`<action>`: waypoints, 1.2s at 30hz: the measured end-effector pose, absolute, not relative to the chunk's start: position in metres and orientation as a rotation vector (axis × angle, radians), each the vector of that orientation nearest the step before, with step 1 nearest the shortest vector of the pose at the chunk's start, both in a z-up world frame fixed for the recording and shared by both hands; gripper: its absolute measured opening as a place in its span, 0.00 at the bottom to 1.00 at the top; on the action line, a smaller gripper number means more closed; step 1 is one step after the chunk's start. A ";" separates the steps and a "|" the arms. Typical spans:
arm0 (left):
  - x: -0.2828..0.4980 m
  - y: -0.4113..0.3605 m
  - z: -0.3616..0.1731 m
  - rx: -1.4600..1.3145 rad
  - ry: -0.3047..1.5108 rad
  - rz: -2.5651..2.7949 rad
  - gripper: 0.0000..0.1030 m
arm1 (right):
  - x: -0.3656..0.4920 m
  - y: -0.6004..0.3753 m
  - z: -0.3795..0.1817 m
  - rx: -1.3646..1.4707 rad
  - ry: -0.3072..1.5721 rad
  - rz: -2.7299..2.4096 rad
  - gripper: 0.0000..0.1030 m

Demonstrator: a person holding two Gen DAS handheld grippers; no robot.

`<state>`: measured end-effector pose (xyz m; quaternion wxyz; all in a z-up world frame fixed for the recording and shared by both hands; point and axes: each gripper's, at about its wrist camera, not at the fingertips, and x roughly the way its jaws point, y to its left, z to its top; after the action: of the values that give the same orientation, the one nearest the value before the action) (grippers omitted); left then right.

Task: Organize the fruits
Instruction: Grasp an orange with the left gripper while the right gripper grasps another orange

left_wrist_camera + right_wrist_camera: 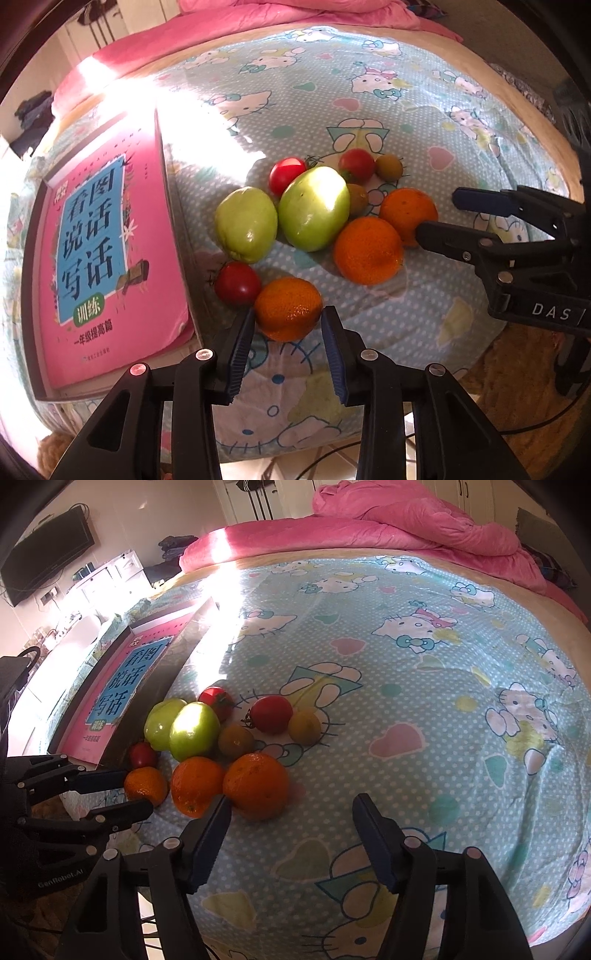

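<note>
A pile of fruit lies on the Hello Kitty bedsheet (424, 110): two green fruits (314, 208), three oranges, three red tomatoes (286, 173) and small brownish fruits (388, 167). My left gripper (288, 321) is open, its fingers on both sides of the nearest orange (288, 308); it also shows in the right wrist view (142, 790). My right gripper (291, 808) is open and empty; its left finger (208, 830) sits by the rightmost orange (256, 784). The right gripper also shows in the left wrist view (437, 214).
A pink and blue book (99, 251) lies on a box at the left of the fruit. A pink quilt (406, 520) is heaped at the far end of the bed. The bed's front edge is just below the grippers.
</note>
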<state>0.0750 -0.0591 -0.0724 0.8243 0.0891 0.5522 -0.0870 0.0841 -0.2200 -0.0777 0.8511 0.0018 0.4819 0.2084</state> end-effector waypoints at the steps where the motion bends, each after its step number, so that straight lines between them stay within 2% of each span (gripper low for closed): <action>1: 0.076 -0.060 -0.073 0.197 1.170 -0.184 0.37 | 0.085 -0.219 -0.078 0.008 1.013 0.447 0.64; 16: 0.081 -0.071 -0.080 0.275 1.153 -0.173 0.40 | 0.099 -0.207 -0.085 -0.010 1.007 0.540 0.57; 18: 0.081 -0.073 -0.080 0.282 1.148 -0.170 0.40 | 0.101 -0.207 -0.086 0.012 1.011 0.558 0.53; 20: 0.080 -0.073 -0.079 0.279 1.146 -0.172 0.39 | 0.102 -0.208 -0.087 0.052 1.019 0.593 0.40; 36: 0.070 -0.068 -0.055 0.161 1.117 -0.252 0.39 | 0.086 -0.235 -0.067 0.143 0.917 0.542 0.39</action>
<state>0.0696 -0.0676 -0.0551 0.8375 0.0760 0.5280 -0.1189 0.0862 -0.2345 -0.0674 0.8591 0.0683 0.4366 0.2580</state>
